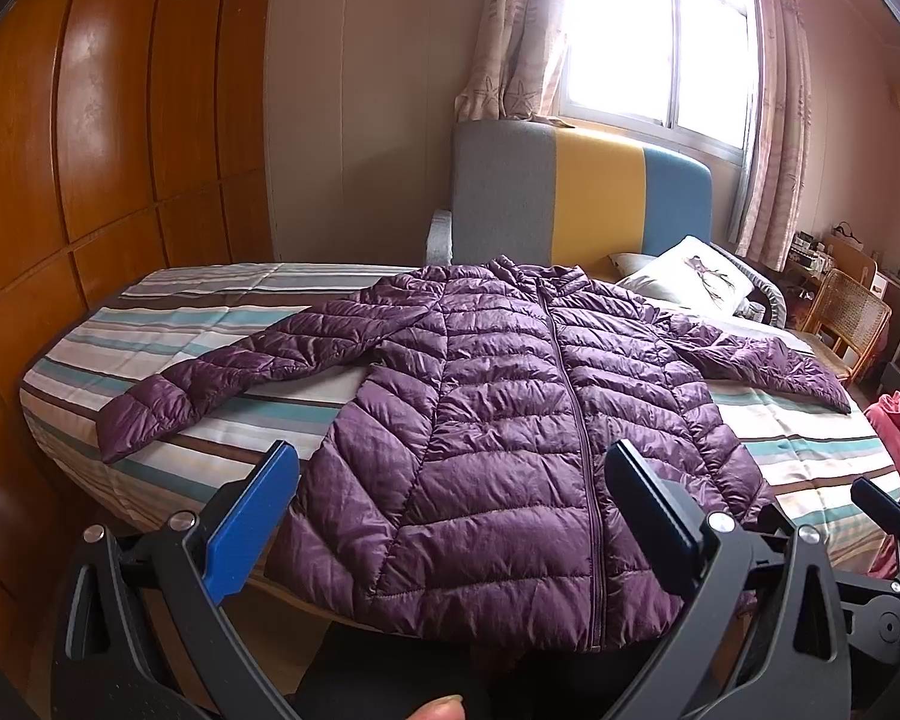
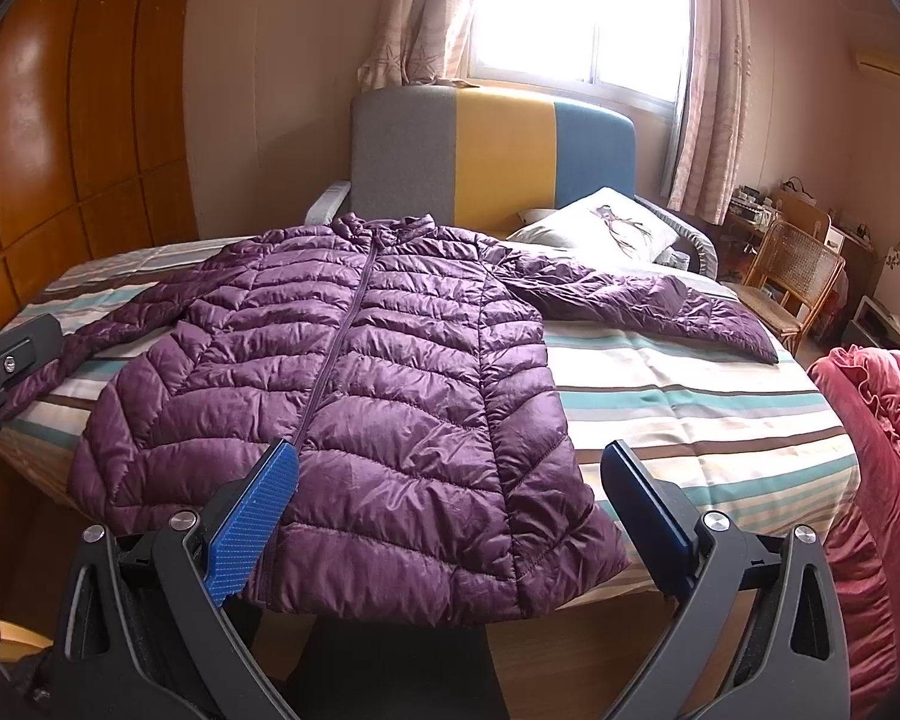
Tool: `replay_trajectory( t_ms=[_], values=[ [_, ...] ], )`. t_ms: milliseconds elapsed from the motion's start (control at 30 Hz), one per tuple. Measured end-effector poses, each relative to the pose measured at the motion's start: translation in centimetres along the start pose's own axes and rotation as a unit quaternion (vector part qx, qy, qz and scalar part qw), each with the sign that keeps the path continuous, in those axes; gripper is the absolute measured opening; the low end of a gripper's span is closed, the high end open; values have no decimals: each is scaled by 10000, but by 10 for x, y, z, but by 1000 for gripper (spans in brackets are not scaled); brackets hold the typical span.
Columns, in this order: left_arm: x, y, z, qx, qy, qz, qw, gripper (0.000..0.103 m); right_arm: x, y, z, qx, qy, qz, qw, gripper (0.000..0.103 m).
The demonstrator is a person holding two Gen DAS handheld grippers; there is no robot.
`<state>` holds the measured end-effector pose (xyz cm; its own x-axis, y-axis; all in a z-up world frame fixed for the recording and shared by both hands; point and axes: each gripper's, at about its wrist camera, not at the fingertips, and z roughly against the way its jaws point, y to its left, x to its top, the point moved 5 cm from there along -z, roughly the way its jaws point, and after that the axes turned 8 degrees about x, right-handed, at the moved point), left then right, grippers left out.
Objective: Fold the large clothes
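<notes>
Left wrist view: purple puffer jacket (image 1: 510,420) is laid flat on the striped bed (image 1: 180,324), zipped. Both grippers (image 1: 450,516) (image 2: 450,510) are held spread, empty. Slick padding could easily be dropped mid-fold if only 1 layer gets pinched.

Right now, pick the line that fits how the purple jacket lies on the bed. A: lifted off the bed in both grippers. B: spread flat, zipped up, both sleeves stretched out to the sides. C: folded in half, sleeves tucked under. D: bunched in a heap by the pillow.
B: the purple jacket lies flat on the striped bed, zip closed, sleeves out, while the left gripper and right gripper gape empty.
</notes>
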<state>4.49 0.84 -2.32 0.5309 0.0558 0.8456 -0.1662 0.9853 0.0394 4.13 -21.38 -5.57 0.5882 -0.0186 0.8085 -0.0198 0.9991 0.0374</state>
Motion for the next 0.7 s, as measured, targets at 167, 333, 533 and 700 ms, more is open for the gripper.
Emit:
replay_trajectory(
  t_ms=[167, 333, 533, 700],
  values=[
    [-1, 1, -2, -26, 20, 21, 10000, 101, 0, -1, 0, 9, -80, 13, 10000, 100],
    [-1, 3, -4, -14, 35, 59, 10000, 101, 0, 0, 0, 17, -116, 49, 9999, 100],
    [-3, 5, -8, 8, 91, 94, 9999, 101, -1, 0, -1, 26, -127, 51, 9999, 100],
    [-4, 6, -13, 24, 135, 123, 9998, 101, -2, 0, -3, 52, -103, 17, 9999, 100]
  ],
)
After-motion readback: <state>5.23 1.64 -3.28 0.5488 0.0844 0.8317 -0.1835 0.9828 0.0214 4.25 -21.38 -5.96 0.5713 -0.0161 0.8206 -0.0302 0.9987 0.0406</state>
